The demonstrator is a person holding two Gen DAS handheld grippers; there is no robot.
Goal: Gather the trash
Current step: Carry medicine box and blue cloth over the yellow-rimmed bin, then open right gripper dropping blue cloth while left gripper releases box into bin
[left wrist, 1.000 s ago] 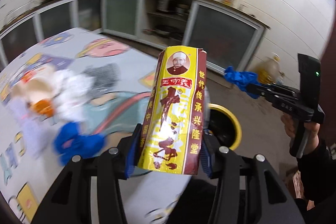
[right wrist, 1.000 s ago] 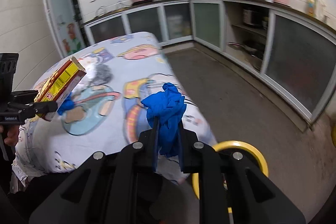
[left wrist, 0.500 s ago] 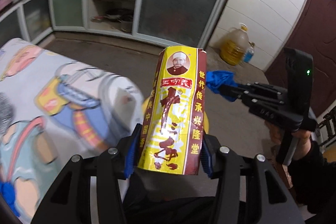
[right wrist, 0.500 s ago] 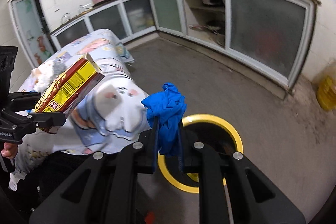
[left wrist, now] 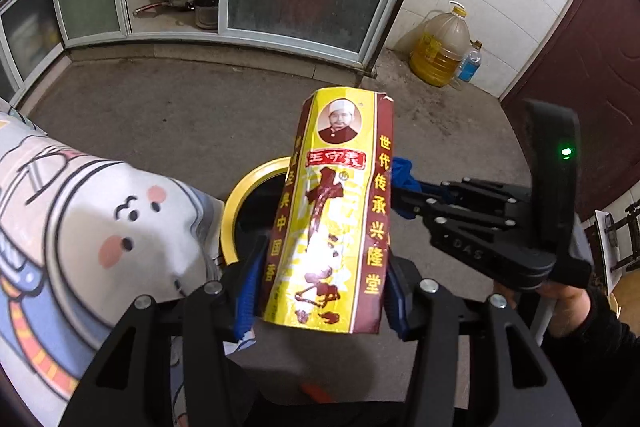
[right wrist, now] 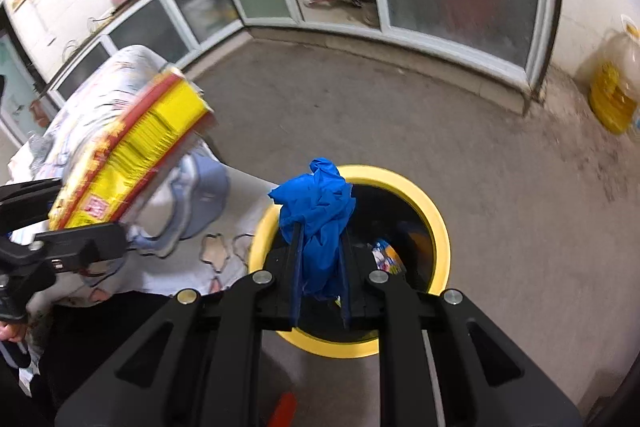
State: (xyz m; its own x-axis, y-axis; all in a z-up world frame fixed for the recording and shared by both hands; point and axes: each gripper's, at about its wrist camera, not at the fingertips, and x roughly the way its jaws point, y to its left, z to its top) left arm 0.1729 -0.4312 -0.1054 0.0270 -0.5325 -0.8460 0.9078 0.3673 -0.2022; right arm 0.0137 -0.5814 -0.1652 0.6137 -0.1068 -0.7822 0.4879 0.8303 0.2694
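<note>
Two pieces of trash are in hand and neither has been dropped yet. The left claw [left wrist: 320,291] is clamped on a yellow-and-maroon spice box [left wrist: 332,215], its blue pads pressing the two narrow sides near the bottom, so the box stands up ahead of the fingers. The right claw [right wrist: 320,267] is nearly closed, pinching a crumpled blue glove [right wrist: 316,211] that bunches above its tips. The yellow-rimmed trash bin [right wrist: 436,223] sits on the floor just beyond and below both claws; from the right wrist view the glove hangs over the bin's near rim, and some wrappers already lie inside. The box looks flattened and creased, its top edge torn open, glossy and light; the glove is limp, thin and wrinkled. By my judgement the carry is almost finished: what remains is to bring each claw over the opening and release. The table [left wrist: 80,227], behind and left of the claws, shows only its cartoon cloth.
</note>
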